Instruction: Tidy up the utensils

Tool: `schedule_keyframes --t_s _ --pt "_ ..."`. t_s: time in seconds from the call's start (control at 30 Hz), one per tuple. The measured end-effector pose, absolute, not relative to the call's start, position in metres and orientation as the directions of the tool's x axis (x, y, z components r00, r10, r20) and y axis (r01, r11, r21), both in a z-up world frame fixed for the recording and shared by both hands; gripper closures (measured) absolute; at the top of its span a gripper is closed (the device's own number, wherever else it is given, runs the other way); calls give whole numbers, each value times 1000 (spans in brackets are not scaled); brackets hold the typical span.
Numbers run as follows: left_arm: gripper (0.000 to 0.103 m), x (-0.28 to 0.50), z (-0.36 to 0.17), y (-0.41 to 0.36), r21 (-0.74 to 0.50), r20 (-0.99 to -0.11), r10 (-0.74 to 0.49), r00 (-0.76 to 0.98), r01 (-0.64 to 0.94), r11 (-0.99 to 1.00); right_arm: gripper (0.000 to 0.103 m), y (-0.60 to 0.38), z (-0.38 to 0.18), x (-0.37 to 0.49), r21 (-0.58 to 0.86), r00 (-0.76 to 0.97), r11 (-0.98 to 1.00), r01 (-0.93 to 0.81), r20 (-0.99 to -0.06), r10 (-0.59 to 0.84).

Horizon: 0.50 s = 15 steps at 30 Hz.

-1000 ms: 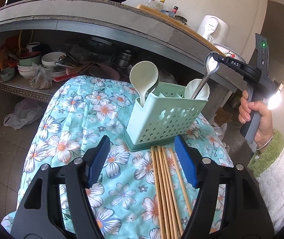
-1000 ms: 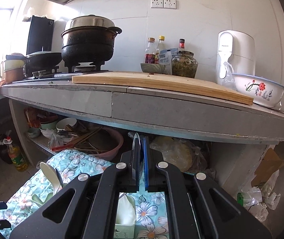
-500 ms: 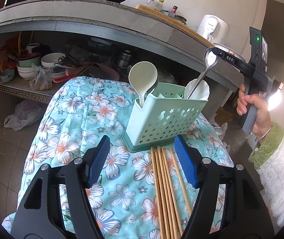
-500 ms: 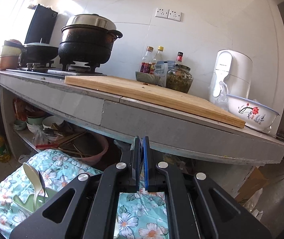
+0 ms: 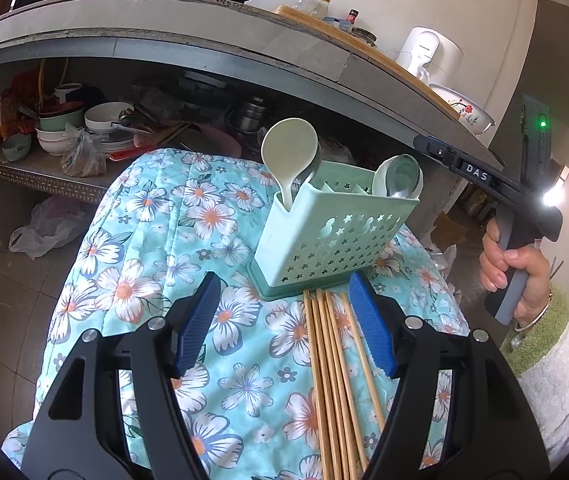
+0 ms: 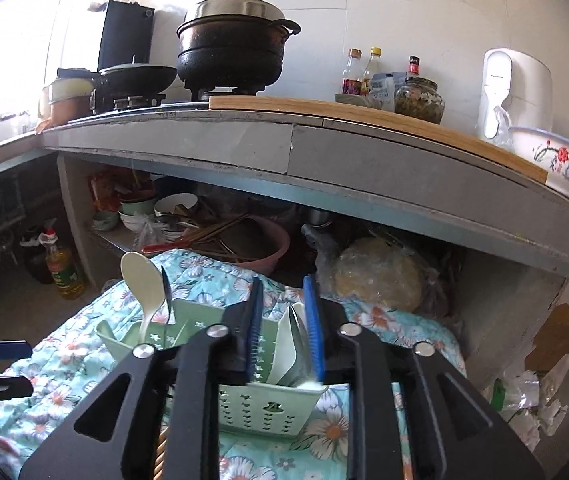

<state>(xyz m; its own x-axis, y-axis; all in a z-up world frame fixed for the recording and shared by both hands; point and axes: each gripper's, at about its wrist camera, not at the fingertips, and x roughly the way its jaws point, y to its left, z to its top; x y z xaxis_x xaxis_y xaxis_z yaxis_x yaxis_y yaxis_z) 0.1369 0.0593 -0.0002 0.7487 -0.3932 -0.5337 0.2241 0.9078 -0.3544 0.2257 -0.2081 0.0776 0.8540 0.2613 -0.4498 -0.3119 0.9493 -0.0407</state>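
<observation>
Since a second ago the metal spoon (image 5: 404,174) is no longer being held up by its handle; it is now sitting in the right-hand compartment of the green caddy (image 5: 324,236), and the right gripper (image 6: 284,344), then pinched tight, is standing narrowly parted just above that compartment. Going left to right, the left gripper (image 5: 286,324) is hanging wide and empty over the floral cloth (image 5: 156,240), the pale ladle (image 5: 290,152) is standing in the caddy's left compartment beside a dark utensil, and a white spoon is leaning with the metal one on the right. Judging by this, the spoons are sorted, while the chopsticks (image 5: 334,360) are lying loose on the cloth, their tips touching the caddy's base.
</observation>
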Motion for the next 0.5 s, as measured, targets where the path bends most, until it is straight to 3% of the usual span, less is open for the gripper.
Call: schedule_keyframes --t_s 0.13,0.3,0.5 --pt "39 135 -1 61 -352 -542 -388 745 218 910 56 -233 87 201 118 834 935 -334 -426 351" --pt "39 131 -6 62 -351 -566 -384 729 207 913 54 -263 77 172 315 783 893 -321 -443 437" --pt "39 123 -18 56 -322 -621 -375 688 211 923 54 -275 15 143 552 636 798 -242 -531 560"
